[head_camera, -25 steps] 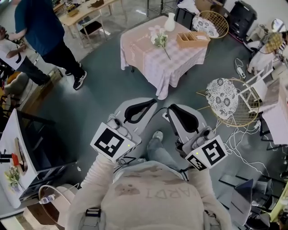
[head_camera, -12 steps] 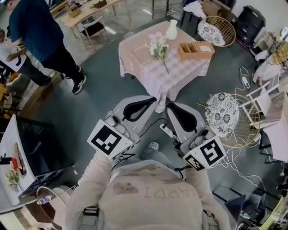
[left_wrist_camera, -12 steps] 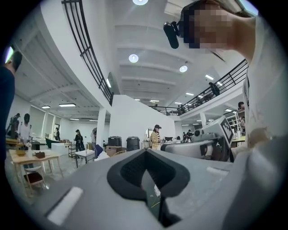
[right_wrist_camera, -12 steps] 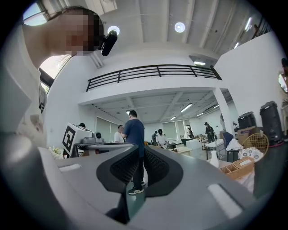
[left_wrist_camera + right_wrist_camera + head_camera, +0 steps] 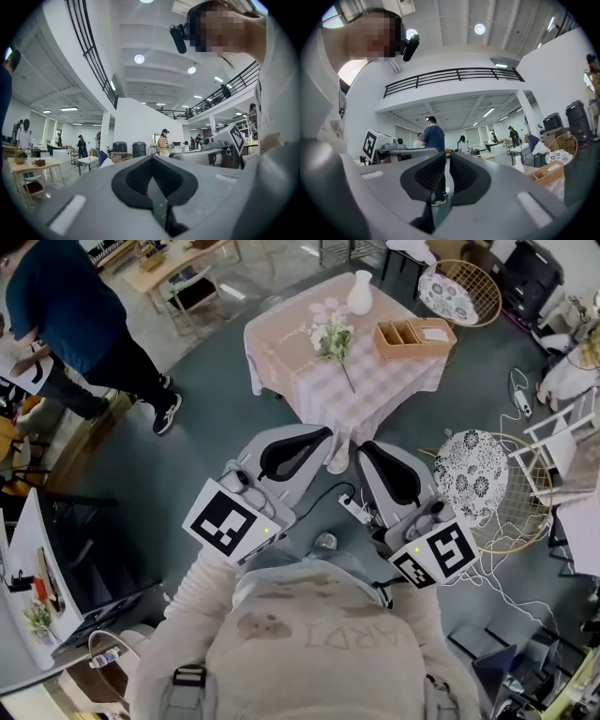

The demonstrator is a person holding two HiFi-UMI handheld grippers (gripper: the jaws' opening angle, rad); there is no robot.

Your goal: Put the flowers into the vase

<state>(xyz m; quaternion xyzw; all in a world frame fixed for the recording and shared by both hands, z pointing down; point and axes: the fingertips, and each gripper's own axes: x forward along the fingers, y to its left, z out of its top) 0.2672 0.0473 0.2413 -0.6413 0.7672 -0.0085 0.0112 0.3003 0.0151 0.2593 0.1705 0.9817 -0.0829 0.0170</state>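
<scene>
Ahead, open grey floor [image 5: 216, 418] runs between the claws and the table [image 5: 291, 362], whose near corner of cloth hangs down to a point between the two claw tips. On the right, a wicker chair [image 5: 473, 470] with a patterned cushion stands close beside the right claw, with loose cables on the floor round it. A white power strip [image 5: 356, 510] lies on the floor between the claws. On the left, the floor is open as far as a person [image 5: 66, 324] in a dark blue top, who stands well apart from the table.

The flowers [image 5: 333, 338] lie flat on the table, heads toward the far side and stem pointing at the near corner, well ahead of both claws. The vase [image 5: 360, 292] stands upright at the far edge, just beyond the flowers. A wooden box [image 5: 415, 337] sits to their right.

The left claw [image 5: 314, 437] points level, its pads pressed together at the tips with nothing in them. The right claw [image 5: 372, 451] also points level, its pads a narrow slit apart and empty. In the right gripper view, the vase and box show to the right of the jaws.

A second ago the table's near corner lay well ahead of the claws; it has since drawn in to lie between their tips. The person has slid toward the left edge of the head view. Flowers, vase and box keep their places on the table.
</scene>
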